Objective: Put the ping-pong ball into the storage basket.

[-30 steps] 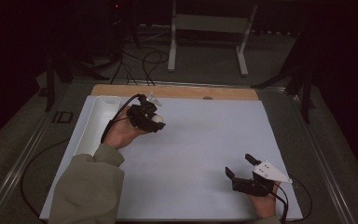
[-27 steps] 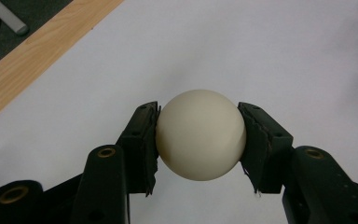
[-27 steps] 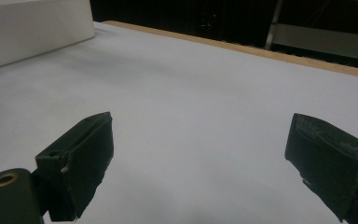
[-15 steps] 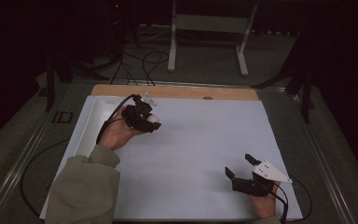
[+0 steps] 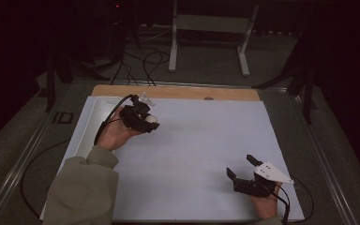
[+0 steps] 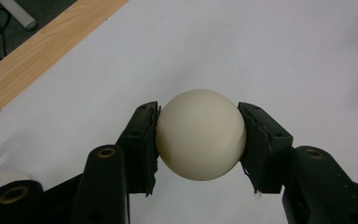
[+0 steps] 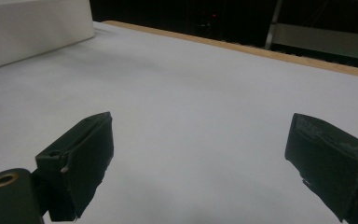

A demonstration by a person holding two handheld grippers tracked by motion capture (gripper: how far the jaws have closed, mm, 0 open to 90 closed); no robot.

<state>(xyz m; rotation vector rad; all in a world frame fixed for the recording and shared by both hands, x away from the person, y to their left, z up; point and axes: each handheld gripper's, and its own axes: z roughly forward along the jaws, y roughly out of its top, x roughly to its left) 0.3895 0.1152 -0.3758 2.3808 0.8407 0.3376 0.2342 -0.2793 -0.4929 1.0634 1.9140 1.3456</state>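
Holding a cream-white ball (image 6: 200,134) between its two black jaws, the left gripper (image 5: 145,123) hangs over the far-left part of the white table sheet (image 5: 206,140), just beside the white tray (image 5: 90,123) that lies along the sheet's left edge. In the left gripper view the jaws press on opposite sides of the ball, near its widest line; this placement probably keeps a smooth round thing from squeezing out forward or back. The pads (image 6: 145,140) show frayed edges where they meet the ball. Whether the ball clears the sheet or rests on it cannot be told, though the pale shadow beneath suggests that it is lifted. The person's left hand (image 5: 115,133) wraps the gripper body from below, the sleeve (image 5: 82,187) entering from the bottom of the high view.

The right gripper (image 5: 243,168) rests at the near-right corner of the sheet, well apart from the ball, its jaws spread wide with nothing between them. In the right gripper view these jaws frame bare sheet, with the tray's wall (image 7: 32,32) far off at the upper left. Parked low and slack, this gripper appears to wait while the left does the carrying. A wooden strip (image 5: 178,92) borders the sheet's far edge.
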